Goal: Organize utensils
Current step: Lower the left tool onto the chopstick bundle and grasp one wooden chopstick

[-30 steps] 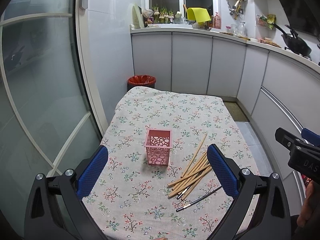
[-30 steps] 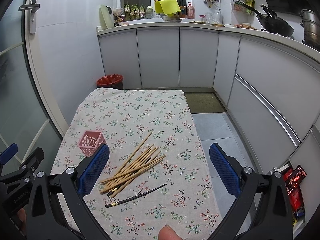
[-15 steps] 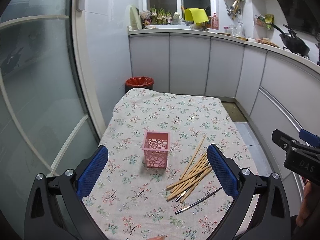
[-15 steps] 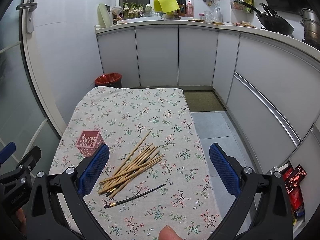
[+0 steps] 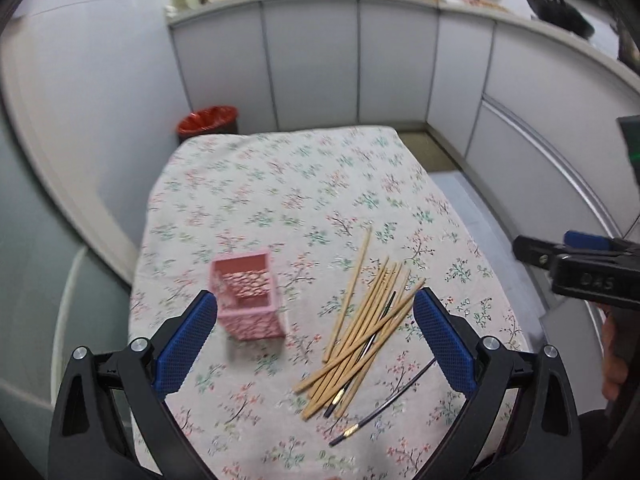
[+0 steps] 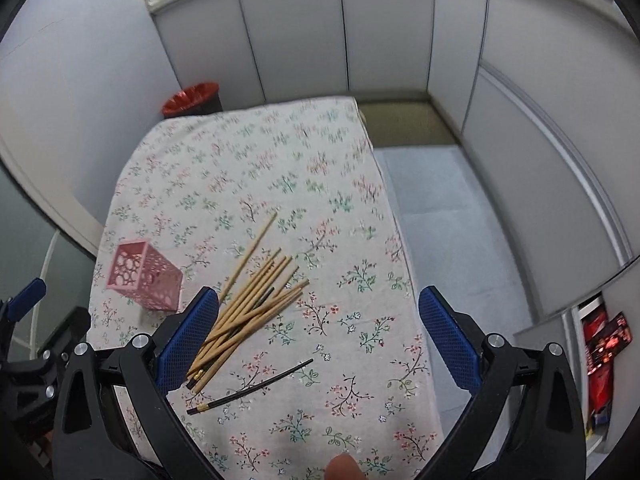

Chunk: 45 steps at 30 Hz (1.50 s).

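Chopsticks — a loose, crossed bundle of wooden sticks lying flat on the flowered tablecloth, right of centre as I look along the left tool. One dark chopstick lies apart, just nearer me; another dark one is buried in the bundle. The pink holder stands upright to their left, near but not touching.

My left gripper hangs spread wide above the cloth, holding nothing, its left pad in front of the holder's corner. My right gripper is likewise spread and empty, its left pad overlapping the bundle's near ends.

Risks, as I judge them: the sticks overlap, so pinching one may drag or roll its neighbours toward the table edge; the light, perforated holder could tip if a stick is pushed in at a slant — or if a pad nudges it.

Unclear: both views are motion-blurred, the stick count is uncertain, and the holder's inside is only partly seen.
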Each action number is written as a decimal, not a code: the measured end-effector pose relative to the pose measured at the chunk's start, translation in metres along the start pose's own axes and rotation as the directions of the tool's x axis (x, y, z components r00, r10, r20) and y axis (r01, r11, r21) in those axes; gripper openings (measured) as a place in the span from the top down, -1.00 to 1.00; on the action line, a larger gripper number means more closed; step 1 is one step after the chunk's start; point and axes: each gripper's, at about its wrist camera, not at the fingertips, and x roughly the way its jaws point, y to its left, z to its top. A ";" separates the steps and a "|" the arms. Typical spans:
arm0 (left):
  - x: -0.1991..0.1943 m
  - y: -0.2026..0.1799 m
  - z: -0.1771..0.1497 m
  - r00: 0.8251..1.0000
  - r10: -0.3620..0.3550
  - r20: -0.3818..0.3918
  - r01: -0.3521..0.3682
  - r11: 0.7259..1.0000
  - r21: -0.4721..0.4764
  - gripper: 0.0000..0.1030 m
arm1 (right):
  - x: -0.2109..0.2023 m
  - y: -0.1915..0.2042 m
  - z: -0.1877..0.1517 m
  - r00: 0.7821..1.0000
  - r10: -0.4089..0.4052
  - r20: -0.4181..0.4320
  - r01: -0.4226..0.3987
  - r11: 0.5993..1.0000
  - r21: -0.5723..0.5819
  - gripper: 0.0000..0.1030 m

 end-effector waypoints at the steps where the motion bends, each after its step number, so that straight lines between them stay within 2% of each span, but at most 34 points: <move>1: 0.012 -0.004 0.005 1.000 -0.004 -0.026 0.004 1.000 0.010 -0.73 | 0.018 -0.008 0.001 0.999 0.020 -0.046 -0.019 0.999 0.028 -0.86; 3: 0.034 -0.012 0.013 0.998 -0.012 -0.068 0.014 1.000 0.026 -0.61 | 0.043 -0.019 0.000 0.989 0.052 -0.137 -0.041 0.996 0.077 -0.86; 5: 0.062 -0.019 0.022 0.993 -0.015 -0.117 0.019 0.999 0.033 -0.51 | 0.061 -0.030 0.002 0.977 0.091 -0.195 -0.067 0.989 0.130 -0.71; 8: 0.102 -0.026 0.031 0.983 -0.014 -0.183 0.021 0.999 0.034 -0.30 | 0.075 -0.040 0.008 0.970 0.118 -0.211 -0.080 0.981 0.179 -0.67; 10: 0.124 -0.030 0.032 0.973 -0.017 -0.228 0.025 0.999 0.035 -0.09 | 0.083 -0.042 0.011 0.968 0.123 -0.221 -0.082 0.979 0.185 -0.64; 11: 0.136 -0.032 0.032 0.969 -0.022 -0.247 0.031 0.999 0.034 -0.06 | 0.088 -0.044 0.012 0.964 0.134 -0.232 -0.087 0.976 0.199 -0.56; 16: 0.200 -0.039 0.046 0.946 -0.059 -0.319 0.061 0.998 -0.005 0.33 | 0.116 -0.052 0.014 0.939 0.184 -0.291 -0.105 0.958 0.266 -0.39; 22: 0.255 -0.051 0.060 0.929 -0.092 -0.357 0.087 0.996 -0.032 0.58 | 0.129 -0.058 0.016 0.933 0.185 -0.309 -0.095 0.954 0.285 -0.35; 27: 0.291 -0.058 0.060 0.915 -0.066 -0.397 0.065 0.998 -0.018 0.58 | 0.137 -0.060 0.015 0.927 0.187 -0.325 -0.094 0.954 0.283 -0.35; 28: 0.292 -0.057 0.061 0.924 -0.065 -0.378 0.063 0.998 -0.018 0.64 | 0.138 -0.061 0.015 0.924 0.190 -0.331 -0.094 0.954 0.286 -0.36; 30: 0.291 -0.056 0.061 0.927 -0.057 -0.370 0.055 0.998 -0.017 0.83 | 0.142 -0.062 0.013 0.920 0.193 -0.341 -0.092 0.952 0.290 -0.35; 33: 0.282 -0.049 0.058 0.928 -0.069 -0.367 0.061 0.998 -0.034 0.83 | 0.147 -0.061 0.011 0.913 0.206 -0.352 -0.100 0.950 0.295 -0.35; 38: 0.239 -0.039 0.055 0.953 -0.065 -0.297 0.065 0.998 -0.013 0.85 | 0.155 -0.052 0.009 0.901 0.232 -0.367 -0.120 0.945 0.303 -0.24; 42: 0.182 -0.032 0.050 0.977 -0.056 -0.204 0.064 0.997 0.034 0.87 | 0.166 -0.041 0.004 0.882 0.260 -0.392 -0.136 0.939 0.316 0.02; 44: 0.155 -0.027 0.049 0.985 -0.062 -0.159 0.071 0.996 0.050 0.87 | 0.173 -0.035 0.002 0.873 0.274 -0.404 -0.143 0.935 0.324 0.22; 45: 0.150 -0.026 0.052 0.988 -0.063 -0.144 0.071 0.996 0.056 0.87 | 0.175 -0.032 0.000 0.868 0.286 -0.407 -0.150 0.931 0.334 0.25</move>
